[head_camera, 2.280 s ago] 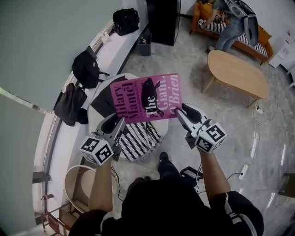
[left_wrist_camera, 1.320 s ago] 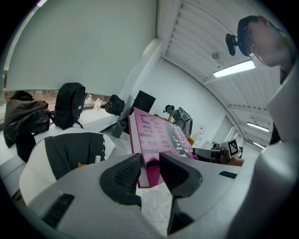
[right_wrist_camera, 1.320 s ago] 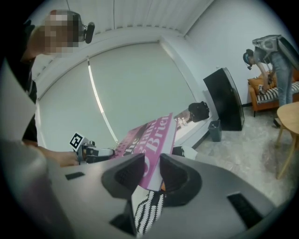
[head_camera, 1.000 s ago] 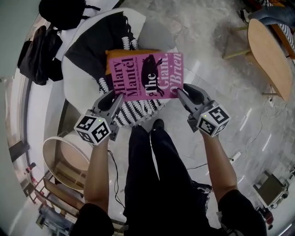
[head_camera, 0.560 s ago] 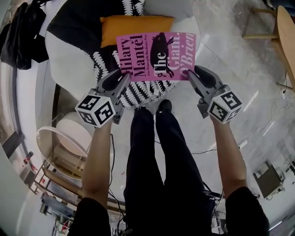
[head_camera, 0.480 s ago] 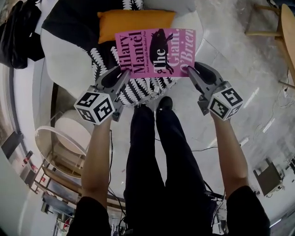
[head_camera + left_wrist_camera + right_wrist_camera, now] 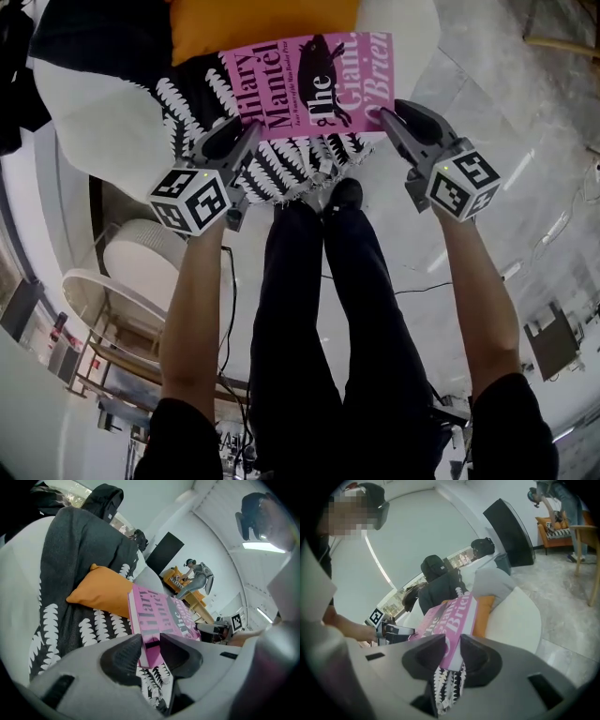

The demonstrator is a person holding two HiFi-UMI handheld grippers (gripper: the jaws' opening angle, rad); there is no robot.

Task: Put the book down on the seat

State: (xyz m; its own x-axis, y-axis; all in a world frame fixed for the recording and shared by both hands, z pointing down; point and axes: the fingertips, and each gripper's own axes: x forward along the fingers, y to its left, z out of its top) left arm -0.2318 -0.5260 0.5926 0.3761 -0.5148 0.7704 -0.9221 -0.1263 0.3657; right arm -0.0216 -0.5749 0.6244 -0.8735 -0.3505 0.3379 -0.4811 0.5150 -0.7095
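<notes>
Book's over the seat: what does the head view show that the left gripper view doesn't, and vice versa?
Head view only: the person's legs and shoe. Left gripper view only: the left hand-held gripper with its jaws clamped on the pink book at its edge, and a distant person at an orange sofa. Both: the pink book, the right hand-held gripper on its far side, the orange cushion and the fern-patterned throw.

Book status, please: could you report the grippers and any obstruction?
Left gripper, right gripper shut on book. Book over seat, not down. Orange cushion below far edge.
</notes>
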